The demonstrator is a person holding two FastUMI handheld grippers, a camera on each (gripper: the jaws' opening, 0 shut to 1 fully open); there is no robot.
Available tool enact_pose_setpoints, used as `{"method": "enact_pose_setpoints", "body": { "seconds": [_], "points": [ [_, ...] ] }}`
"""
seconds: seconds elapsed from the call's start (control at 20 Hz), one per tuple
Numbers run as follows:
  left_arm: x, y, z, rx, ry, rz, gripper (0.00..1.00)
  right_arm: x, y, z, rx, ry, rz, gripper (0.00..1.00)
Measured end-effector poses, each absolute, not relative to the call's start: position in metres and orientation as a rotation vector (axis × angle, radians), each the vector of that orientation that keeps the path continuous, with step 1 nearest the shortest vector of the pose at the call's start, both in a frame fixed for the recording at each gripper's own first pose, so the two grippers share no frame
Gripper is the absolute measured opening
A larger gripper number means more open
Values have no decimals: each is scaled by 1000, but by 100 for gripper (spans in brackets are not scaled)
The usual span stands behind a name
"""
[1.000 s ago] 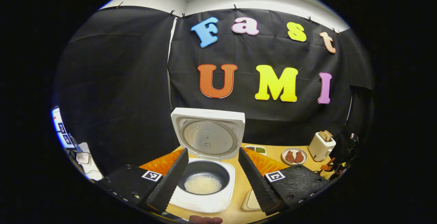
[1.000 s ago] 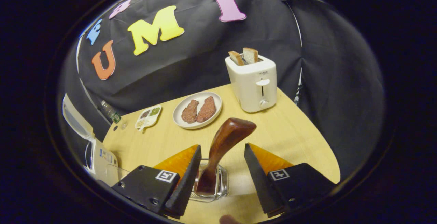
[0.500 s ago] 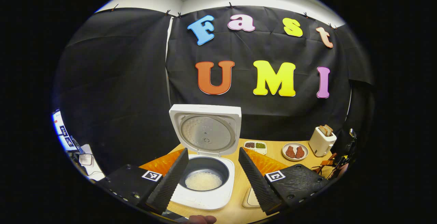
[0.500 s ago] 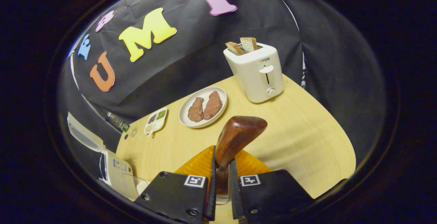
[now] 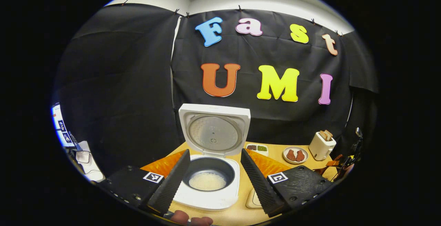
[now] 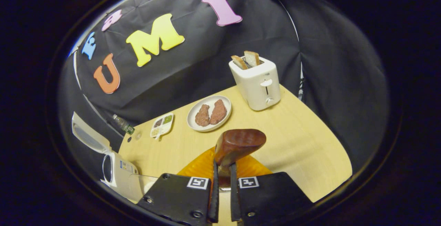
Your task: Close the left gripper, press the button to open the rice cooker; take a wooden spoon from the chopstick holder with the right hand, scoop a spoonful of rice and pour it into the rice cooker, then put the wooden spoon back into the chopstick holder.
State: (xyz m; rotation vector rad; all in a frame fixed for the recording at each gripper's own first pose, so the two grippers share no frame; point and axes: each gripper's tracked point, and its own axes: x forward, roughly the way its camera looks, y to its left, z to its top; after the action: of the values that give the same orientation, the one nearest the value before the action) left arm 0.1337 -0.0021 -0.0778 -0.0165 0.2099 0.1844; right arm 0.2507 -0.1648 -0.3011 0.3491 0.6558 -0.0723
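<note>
Right gripper (image 6: 222,198) has just clamped the spoon (image 6: 237,145) near the tabletop's front edge; lifting comes next. Left gripper (image 5: 213,181) hangs wide before the open cooker (image 5: 210,171).

counts: 1 rice cooker (image 5: 210,171), lid up. 1 wooden spoon (image 6: 237,146). 1 toaster (image 6: 257,83) with 2 bread slices (image 6: 246,60). 1 plate (image 6: 194,124) with 2 meat pieces (image 6: 211,113). 1 compartment tray (image 6: 162,125). 1 small bottle (image 6: 123,124). 1 table (image 6: 303,140).
</note>
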Motion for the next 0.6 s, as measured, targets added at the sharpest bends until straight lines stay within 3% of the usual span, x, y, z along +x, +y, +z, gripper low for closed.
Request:
{"method": "enact_pose_setpoints", "body": {
  "seconds": [0.25, 0.6],
  "points": [
    [124, 24, -67, -22, 161, 156, 94, 235, -134, -234, 236, 564, -57, 17],
    [116, 52, -61, -8, 117, 47, 95, 203, -32, -184, 114, 550, 120, 17]
  ]
}}
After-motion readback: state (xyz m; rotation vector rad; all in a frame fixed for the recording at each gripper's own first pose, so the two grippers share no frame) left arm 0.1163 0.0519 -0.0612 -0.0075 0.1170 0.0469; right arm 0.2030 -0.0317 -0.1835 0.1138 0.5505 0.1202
